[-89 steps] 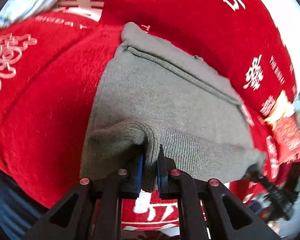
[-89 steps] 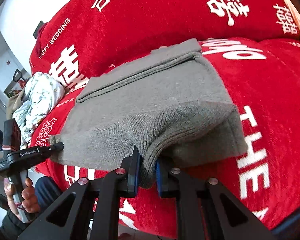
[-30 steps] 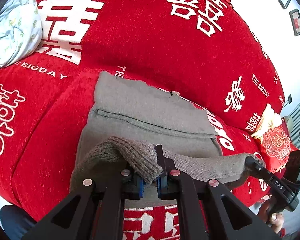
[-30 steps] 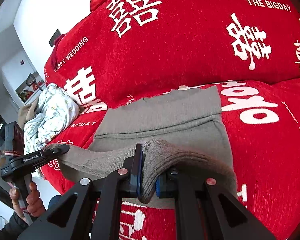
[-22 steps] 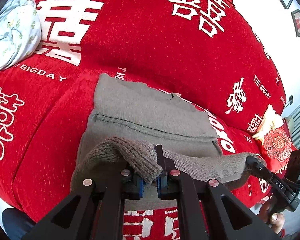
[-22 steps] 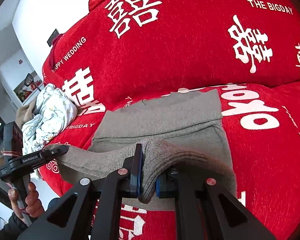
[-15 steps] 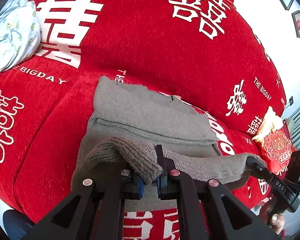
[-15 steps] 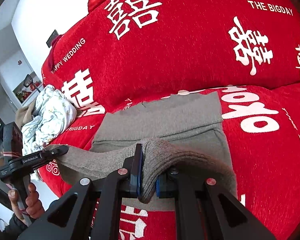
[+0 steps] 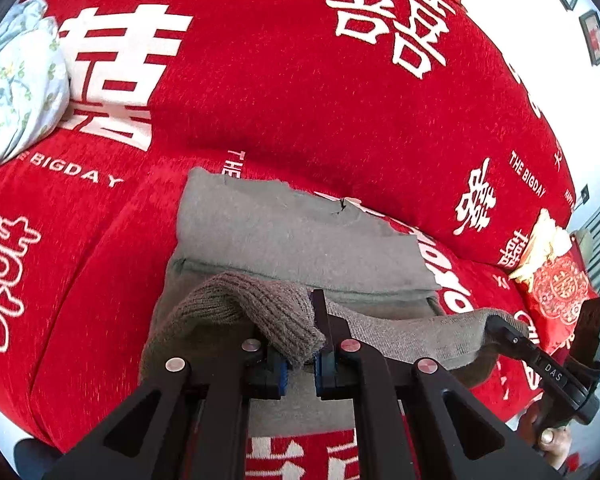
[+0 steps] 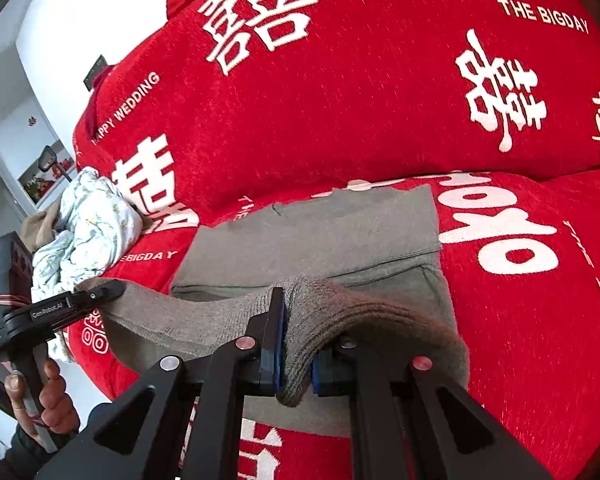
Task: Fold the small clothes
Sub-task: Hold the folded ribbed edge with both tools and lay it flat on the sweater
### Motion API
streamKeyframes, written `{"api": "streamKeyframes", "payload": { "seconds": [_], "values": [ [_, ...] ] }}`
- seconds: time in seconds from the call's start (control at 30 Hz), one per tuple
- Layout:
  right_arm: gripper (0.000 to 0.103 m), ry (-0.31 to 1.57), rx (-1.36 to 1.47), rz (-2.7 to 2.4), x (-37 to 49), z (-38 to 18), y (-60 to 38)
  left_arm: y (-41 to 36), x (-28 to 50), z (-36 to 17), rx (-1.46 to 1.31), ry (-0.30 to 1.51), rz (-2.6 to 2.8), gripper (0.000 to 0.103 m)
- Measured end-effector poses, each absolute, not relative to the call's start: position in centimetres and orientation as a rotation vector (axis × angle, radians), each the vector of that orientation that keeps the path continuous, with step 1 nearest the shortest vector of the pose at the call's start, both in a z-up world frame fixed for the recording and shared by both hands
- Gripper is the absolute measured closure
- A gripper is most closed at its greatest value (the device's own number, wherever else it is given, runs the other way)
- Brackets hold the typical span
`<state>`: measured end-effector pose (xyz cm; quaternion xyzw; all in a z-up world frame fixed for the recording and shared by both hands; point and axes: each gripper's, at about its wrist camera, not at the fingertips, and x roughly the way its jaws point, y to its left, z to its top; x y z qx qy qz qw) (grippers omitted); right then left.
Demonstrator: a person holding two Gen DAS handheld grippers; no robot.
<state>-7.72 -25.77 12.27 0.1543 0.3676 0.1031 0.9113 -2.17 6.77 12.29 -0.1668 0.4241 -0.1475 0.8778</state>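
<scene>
The left gripper (image 9: 302,354), black with blue pads, is clenched on the ribbed hem of a grey knit sweater (image 9: 300,240) at 6 o'clock in the left wrist view. The hem bunches up over its left finger and droops between the pads. The right gripper (image 10: 296,356) is likewise clamped on the same ribbed hem, seen at 6 o'clock in the right wrist view, with a tongue of knit hanging down between its blue pads.

The lifted hem stretches as a band between the two grippers. In the left wrist view the right gripper appears at 4 o'clock, gripped by the person's right hand (image 9: 548,436). In the right wrist view the left gripper appears at 9 o'clock, held by the person's left hand (image 10: 46,396).

The rest of the sweater lies flat at centre frame on a red sofa cover (image 9: 280,100) printed with white characters and English words. A fold line crosses the sweater just beyond the raised hem.

A crumpled pale floral cloth (image 10: 86,232) sits on the sofa at 9 o'clock, well apart from the sweater. A red embroidered cushion (image 9: 556,292) lies at 3 o'clock in the left view.
</scene>
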Motion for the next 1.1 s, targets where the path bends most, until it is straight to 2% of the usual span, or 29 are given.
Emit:
{"api": "streamKeyframes", "payload": {
  "seconds": [0.27,0.57,1.1],
  "values": [
    [0.092,0.755,0.41,0.21,-4.9,11.8,-27.4,5.7,0.9,12.3,-0.319,0.927,-0.283,0.093],
    [0.092,0.761,0.28,0.202,-3.1,13.4,-26.1,5.4,2.0,12.6,-0.331,0.904,-0.265,0.093],
    [0.092,0.769,0.302,0.174,0.9,11.4,-25.5,6.1,5.2,11.5,-0.29,0.957,-0.23,0.093]
  ]
}}
